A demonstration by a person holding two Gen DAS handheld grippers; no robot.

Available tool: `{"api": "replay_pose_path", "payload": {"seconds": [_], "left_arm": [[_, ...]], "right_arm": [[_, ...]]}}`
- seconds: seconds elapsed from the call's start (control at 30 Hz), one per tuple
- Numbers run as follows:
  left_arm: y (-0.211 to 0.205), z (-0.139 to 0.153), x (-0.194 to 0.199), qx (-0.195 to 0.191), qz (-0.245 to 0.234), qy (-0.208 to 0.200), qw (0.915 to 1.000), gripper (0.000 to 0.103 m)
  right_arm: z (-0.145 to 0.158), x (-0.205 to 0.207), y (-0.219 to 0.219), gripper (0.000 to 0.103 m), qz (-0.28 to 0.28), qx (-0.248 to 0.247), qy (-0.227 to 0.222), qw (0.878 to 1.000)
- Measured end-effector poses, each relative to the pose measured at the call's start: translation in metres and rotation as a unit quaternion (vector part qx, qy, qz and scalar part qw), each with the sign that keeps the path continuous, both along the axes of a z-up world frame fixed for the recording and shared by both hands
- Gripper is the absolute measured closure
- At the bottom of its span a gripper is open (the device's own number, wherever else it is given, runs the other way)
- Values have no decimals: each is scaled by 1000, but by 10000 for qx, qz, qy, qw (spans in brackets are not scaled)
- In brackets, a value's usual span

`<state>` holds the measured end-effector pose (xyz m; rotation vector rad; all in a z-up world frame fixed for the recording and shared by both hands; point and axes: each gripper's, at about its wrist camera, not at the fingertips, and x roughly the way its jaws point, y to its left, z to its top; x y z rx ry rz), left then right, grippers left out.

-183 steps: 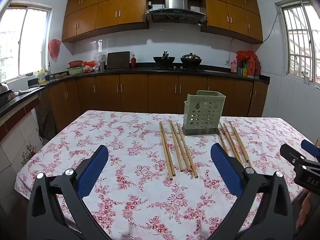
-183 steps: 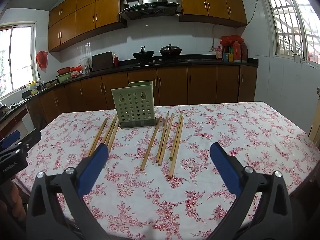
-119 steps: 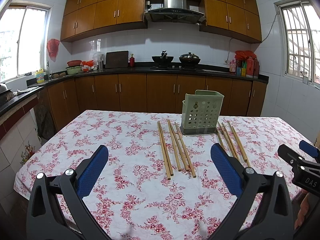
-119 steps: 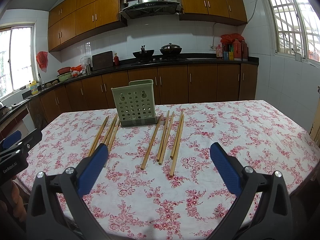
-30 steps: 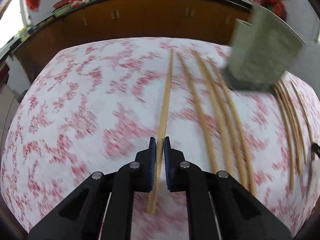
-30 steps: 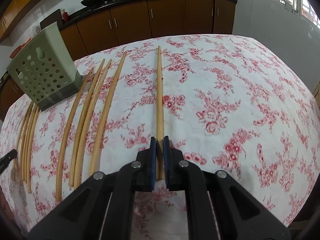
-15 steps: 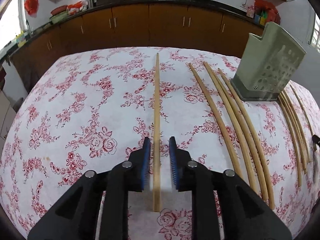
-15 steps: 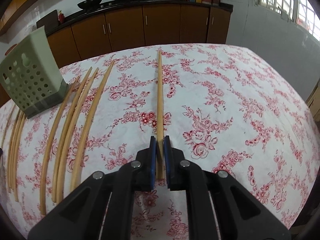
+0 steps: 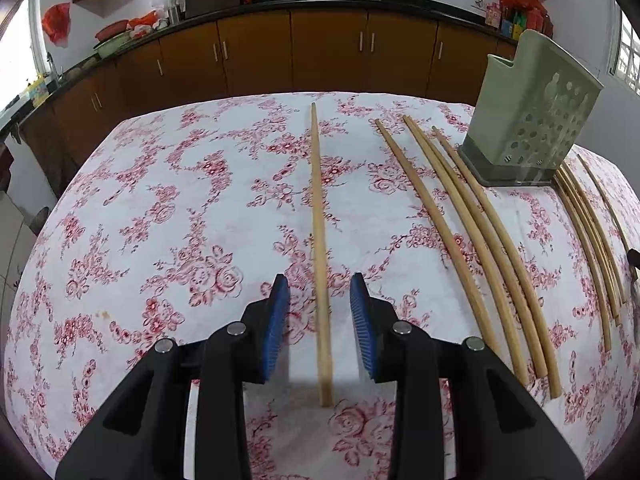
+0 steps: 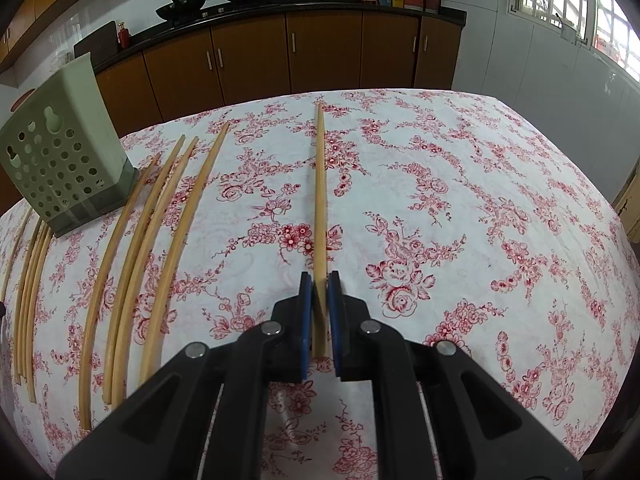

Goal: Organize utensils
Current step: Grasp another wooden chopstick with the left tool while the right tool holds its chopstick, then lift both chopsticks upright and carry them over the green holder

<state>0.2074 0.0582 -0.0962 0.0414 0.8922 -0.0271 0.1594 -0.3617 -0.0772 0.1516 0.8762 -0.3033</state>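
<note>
A long wooden chopstick (image 9: 319, 216) lies flat on the flowered tablecloth, between the blue pads of my left gripper (image 9: 319, 285). Its jaws are opening and the pads stand clear of the stick on both sides. In the right wrist view my right gripper (image 10: 319, 278) is shut on another wooden chopstick (image 10: 320, 184) near its close end. A pale green perforated utensil holder (image 9: 528, 120) stands upright at the far right of the left wrist view. The same holder (image 10: 60, 152) shows at the far left of the right wrist view.
Three more chopsticks (image 9: 464, 232) lie side by side between my left gripper and the holder, with several others (image 9: 592, 232) beyond it. In the right wrist view a row of chopsticks (image 10: 160, 240) lies left of my gripper. Brown kitchen cabinets (image 9: 320, 52) stand behind the table.
A second ago my left gripper was shut on its chopstick. The pads have since spread apart and the stick lies free on the cloth. My right gripper has kept its grip.
</note>
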Motion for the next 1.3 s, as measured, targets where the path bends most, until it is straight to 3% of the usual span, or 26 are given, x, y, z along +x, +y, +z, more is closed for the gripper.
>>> {"api": "replay_pose_path", "payload": {"seconds": [0.13, 0.27, 0.3, 0.4, 0.57, 0.83, 1.17, 1.3], "left_arm": [[-3, 0, -1, 103, 13, -1, 9999, 71], [-8, 0, -5, 198, 8, -13, 9998, 94], [-9, 0, -6, 246, -4, -10, 9997, 95], [-9, 1, -7, 242, -24, 65, 9997, 96], [1, 12, -18, 115, 86, -35, 9999, 96], [14, 63, -40, -226, 147, -736, 9969, 96], [21, 134, -46, -630, 227, -1736, 9825, 96], [19, 149, -43, -645, 240, -1935, 9787, 96]], "right_arm": [[0, -2, 1, 92, 12, 18, -8, 10000], [-1, -5, -3, 94, 66, 176, -66, 9998], [-1, -5, -3, 95, 96, 184, -73, 9998], [3, -13, -4, 95, 187, 233, -151, 9994], [31, -33, -6, 95, 204, 156, -660, 9975], [78, -48, -10, 95, 183, 137, -1386, 9901], [122, -49, -13, 95, 187, 115, -1987, 9798], [137, -45, -13, 95, 201, 81, -2159, 9762]]}}
